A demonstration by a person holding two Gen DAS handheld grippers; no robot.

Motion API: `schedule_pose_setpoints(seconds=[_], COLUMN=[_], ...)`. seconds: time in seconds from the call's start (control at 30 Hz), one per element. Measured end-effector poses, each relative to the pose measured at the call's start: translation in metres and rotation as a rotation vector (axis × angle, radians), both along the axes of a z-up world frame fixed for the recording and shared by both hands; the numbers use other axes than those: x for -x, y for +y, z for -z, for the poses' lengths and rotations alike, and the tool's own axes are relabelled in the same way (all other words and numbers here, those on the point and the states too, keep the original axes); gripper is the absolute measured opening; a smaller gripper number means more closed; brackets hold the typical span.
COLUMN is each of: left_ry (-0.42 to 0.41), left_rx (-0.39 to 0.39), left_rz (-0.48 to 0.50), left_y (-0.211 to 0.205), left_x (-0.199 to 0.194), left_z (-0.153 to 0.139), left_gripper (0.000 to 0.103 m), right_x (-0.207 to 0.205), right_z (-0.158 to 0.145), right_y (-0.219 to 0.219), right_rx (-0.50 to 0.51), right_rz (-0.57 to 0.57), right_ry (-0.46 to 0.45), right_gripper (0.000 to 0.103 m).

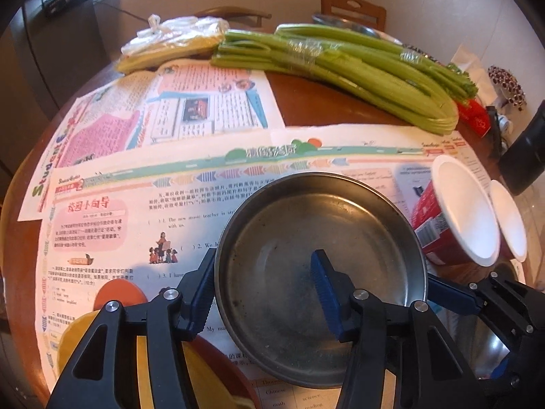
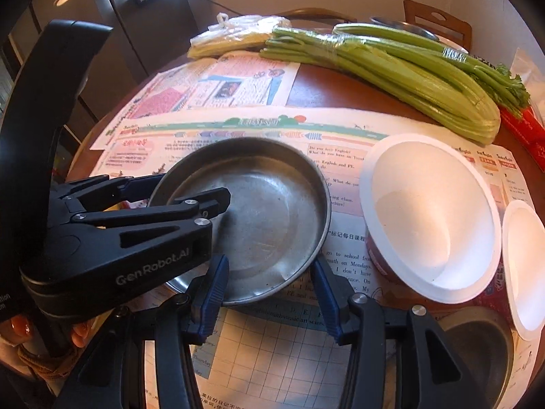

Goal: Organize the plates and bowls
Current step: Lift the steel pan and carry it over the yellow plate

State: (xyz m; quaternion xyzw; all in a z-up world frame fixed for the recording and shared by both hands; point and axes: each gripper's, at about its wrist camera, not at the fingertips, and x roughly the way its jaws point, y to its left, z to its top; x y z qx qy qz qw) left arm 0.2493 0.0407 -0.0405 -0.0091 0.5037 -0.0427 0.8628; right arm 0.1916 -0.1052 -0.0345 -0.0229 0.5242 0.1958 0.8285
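Note:
A round steel plate lies on newspapers on the table; it also shows in the right wrist view. My left gripper straddles the plate's left rim, one finger outside and one inside, wide open. My right gripper is open at the plate's near rim, its fingers either side of the edge. Two red paper bowls with white insides stand to the right: the big one and a smaller one. Another steel dish lies at lower right.
Celery bunches and a plastic bag lie at the table's far side, with a steel plate and wooden chairs behind. Yellow and orange plates sit at lower left. A red packet lies at right.

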Motion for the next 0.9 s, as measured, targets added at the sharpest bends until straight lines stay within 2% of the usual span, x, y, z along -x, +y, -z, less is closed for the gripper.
schedule_pose_setpoints(seconds=[0.1,0.9], left_ry=[-0.018,-0.183], left_rx=[-0.014,0.011], left_rz=[-0.003,-0.084], left_y=[-0.001,0.019], left_x=[0.007,0.088], left_z=[-0.008,-0.077], left_gripper=[0.056,0.056], right_x=[0.005,0.061], right_z=[-0.008,-0.072], right_y=[-0.001,0.004], right_rx=[-0.004,-0.075], right_rz=[-0.002,-0.077], right_ry=[-0.019,-0.187], right_gripper=[0.050,0.050])
